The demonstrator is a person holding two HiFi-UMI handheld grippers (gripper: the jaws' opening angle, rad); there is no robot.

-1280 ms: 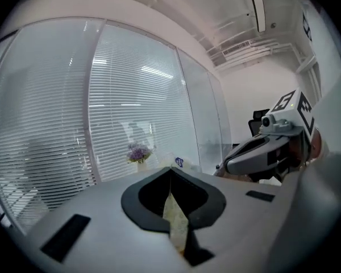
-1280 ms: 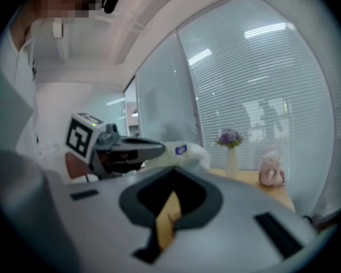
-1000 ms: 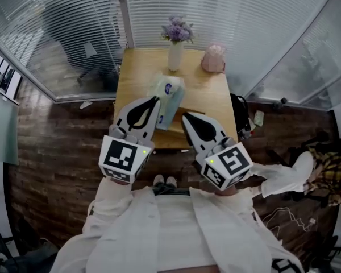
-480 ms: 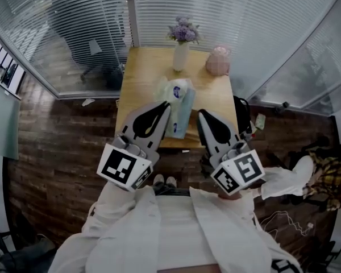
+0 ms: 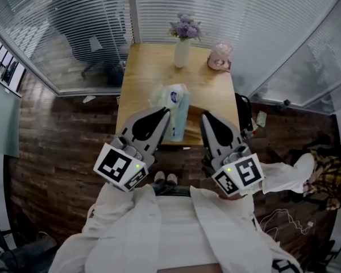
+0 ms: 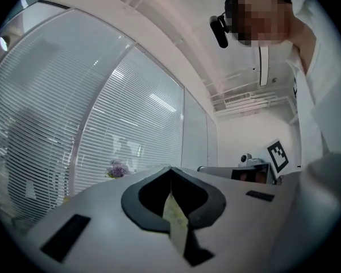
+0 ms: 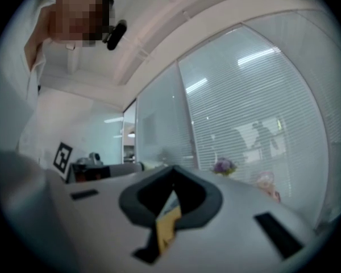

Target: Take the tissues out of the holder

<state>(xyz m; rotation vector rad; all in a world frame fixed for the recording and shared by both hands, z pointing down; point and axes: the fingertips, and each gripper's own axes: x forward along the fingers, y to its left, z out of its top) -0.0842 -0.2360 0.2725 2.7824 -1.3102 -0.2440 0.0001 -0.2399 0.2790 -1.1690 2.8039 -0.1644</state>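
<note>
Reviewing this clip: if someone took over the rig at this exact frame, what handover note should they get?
Left gripper: jaws shut, empty, held up at the near side of the table.
Right gripper: jaws shut, empty, level with the left.
Tissue pack: in its holder near the table's front edge, between the two grippers in the head view.
Done: nothing yet; the tissues are untouched.
Left: open one gripper, grip the pack and lift it out, probably steadying the holder with the other.
</note>
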